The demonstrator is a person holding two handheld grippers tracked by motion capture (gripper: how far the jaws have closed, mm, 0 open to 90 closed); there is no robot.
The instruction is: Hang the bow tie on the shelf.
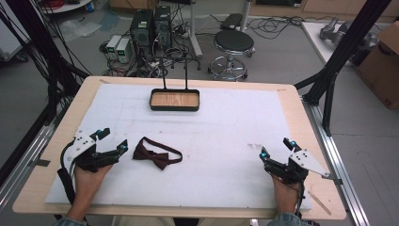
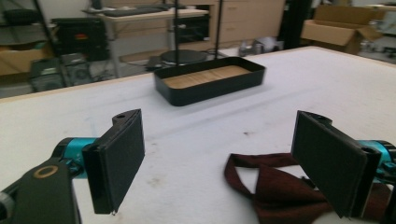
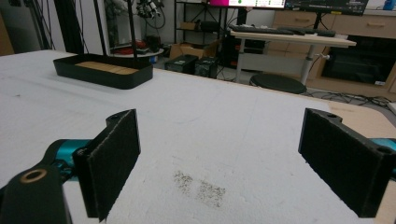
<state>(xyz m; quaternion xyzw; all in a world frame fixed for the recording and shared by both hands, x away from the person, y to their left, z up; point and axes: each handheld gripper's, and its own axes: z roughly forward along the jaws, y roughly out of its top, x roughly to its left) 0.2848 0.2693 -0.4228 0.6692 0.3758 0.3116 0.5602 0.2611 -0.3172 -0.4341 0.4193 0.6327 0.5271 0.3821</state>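
Observation:
A dark red bow tie (image 1: 156, 153) lies flat on the white table cover, left of centre; in the left gripper view the bow tie (image 2: 271, 186) sits low, partly behind the right jaw. My left gripper (image 1: 113, 140) rests on the cover just left of the tie, jaws wide open and empty (image 2: 224, 163). My right gripper (image 1: 277, 147) sits near the front right of the table, jaws open (image 3: 219, 163) with bare cover between them. A black tray (image 1: 174, 100) with a wooden floor and a thin wire stand rising from it stands at the back centre.
The white cover (image 1: 216, 132) lies over a wooden table top (image 1: 308, 127). A small dark smudge (image 3: 201, 186) marks the cover ahead of the right gripper. Beyond the table are a stool (image 1: 233, 44), computer towers (image 1: 150, 28) and cables on the floor.

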